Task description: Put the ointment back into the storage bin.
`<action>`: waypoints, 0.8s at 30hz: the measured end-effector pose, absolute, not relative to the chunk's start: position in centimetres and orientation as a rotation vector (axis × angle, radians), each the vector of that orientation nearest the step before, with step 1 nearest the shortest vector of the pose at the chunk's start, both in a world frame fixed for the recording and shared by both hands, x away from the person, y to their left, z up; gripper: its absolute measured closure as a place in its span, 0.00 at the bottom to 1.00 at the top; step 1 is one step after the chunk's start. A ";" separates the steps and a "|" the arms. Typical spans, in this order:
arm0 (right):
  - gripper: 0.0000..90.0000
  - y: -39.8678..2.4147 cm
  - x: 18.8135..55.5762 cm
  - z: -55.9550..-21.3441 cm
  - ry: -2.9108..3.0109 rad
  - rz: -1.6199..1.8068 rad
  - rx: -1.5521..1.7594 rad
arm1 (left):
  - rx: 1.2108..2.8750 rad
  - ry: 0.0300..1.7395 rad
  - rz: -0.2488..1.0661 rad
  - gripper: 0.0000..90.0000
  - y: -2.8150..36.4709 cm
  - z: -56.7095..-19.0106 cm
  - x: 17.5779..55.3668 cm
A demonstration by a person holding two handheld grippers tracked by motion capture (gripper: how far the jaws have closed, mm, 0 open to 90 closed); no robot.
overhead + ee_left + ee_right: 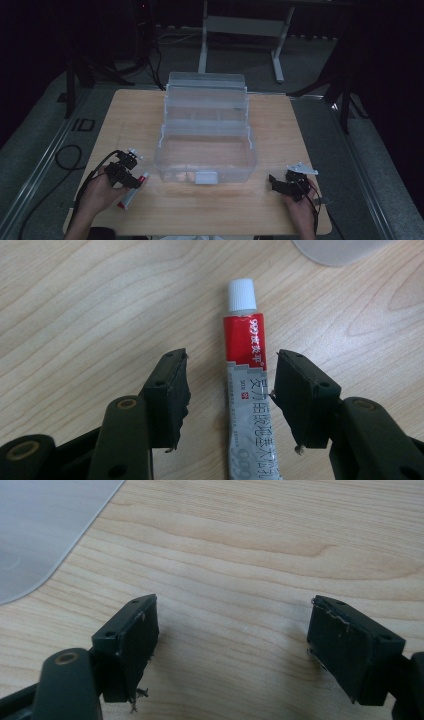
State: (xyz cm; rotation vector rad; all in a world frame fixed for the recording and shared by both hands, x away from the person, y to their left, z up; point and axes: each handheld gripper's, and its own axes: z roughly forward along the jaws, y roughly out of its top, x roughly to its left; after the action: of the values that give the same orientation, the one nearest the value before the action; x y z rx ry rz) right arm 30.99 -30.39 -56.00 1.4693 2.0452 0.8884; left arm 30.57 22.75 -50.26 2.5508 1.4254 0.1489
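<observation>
A tube (247, 390) with a white cap, a red band and a silver body lies flat on the wooden table (280, 125), cap pointing away from me. My left gripper (231, 395) straddles the tube's silver part. Its right pad sits close to the tube's edge, while a clear gap remains on the left. From above, the tube (134, 192) lies at the front left under the left gripper (134, 181). My right gripper (272, 181) rests at the front right; its jaws (232, 645) stand wide apart over bare wood.
A clear plastic tool box (205, 172) stands open at the table's middle, its tiered trays folded back. A corner of it shows in the left gripper view (340, 250) and in the right gripper view (35, 530). Cables run on the floor at left.
</observation>
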 end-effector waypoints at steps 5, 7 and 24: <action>0.22 -30.4 31.0 -56.0 2.045 0.888 1.469 | 2.570 1.434 0.128 0.53 22.7 -50.5 30.6; 0.22 -30.4 31.0 -56.0 2.045 0.888 1.469 | 2.578 1.437 0.124 0.53 22.6 -50.6 30.6; 0.22 -30.4 31.0 -56.0 2.045 0.888 1.469 | 2.642 1.451 0.060 0.62 22.2 -51.6 30.7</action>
State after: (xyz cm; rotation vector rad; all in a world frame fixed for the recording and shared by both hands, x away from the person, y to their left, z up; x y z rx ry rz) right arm 30.99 -30.38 -56.00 1.4694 2.0451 0.8885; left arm 30.71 22.24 -51.62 2.6421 1.4507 0.0596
